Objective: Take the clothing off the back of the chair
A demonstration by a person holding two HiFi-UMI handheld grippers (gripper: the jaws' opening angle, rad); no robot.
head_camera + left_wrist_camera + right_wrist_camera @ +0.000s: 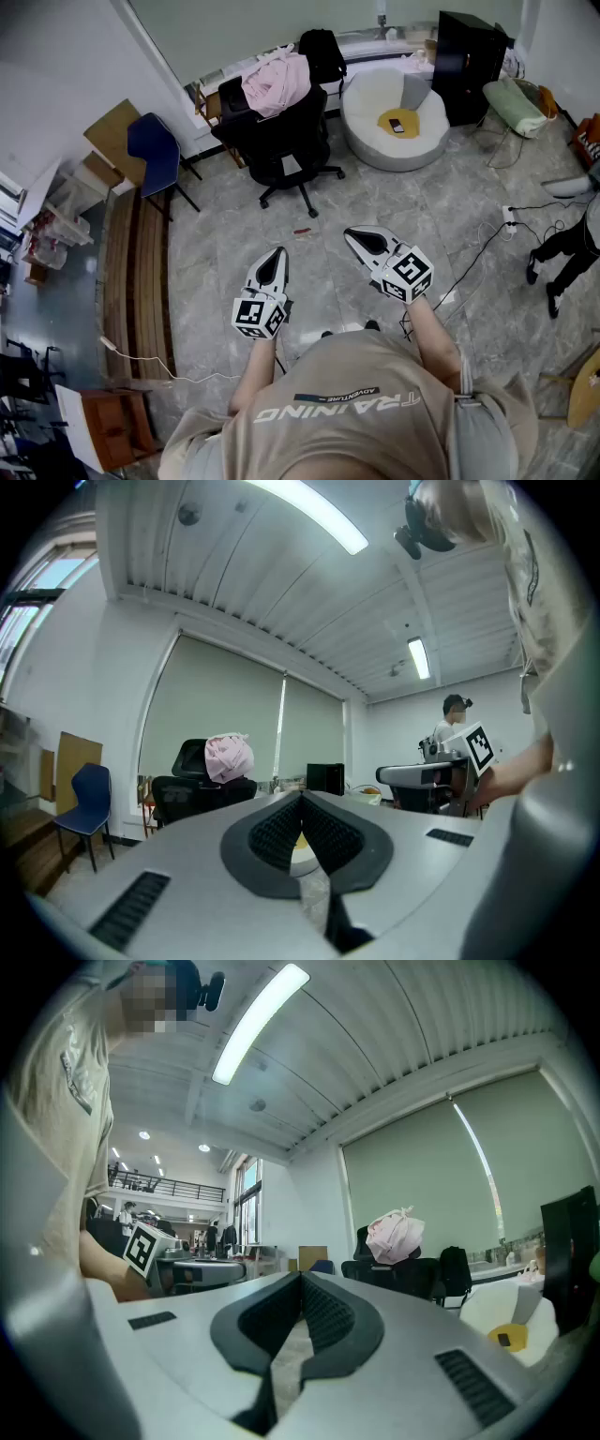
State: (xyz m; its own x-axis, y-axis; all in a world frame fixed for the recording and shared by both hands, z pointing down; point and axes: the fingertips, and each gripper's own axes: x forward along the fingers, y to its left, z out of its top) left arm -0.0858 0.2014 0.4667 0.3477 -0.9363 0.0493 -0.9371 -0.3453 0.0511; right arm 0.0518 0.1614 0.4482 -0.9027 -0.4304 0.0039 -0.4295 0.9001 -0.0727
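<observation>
Closest is the person's shirt (347,403); ahead of it the left gripper (279,251) and then the right gripper (349,232) both have fingers pressed together on nothing. Well beyond them, pink clothing (277,82) lies bunched over the back of the black chair (281,141). It looks soft, light and floppy, probably thin fabric; pinch a raised fold near the top.

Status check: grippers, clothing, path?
Left gripper shut, empty; right gripper shut, empty. Pink clothing draped on black chair back, untouched, well ahead. Small red item on floor between.
</observation>
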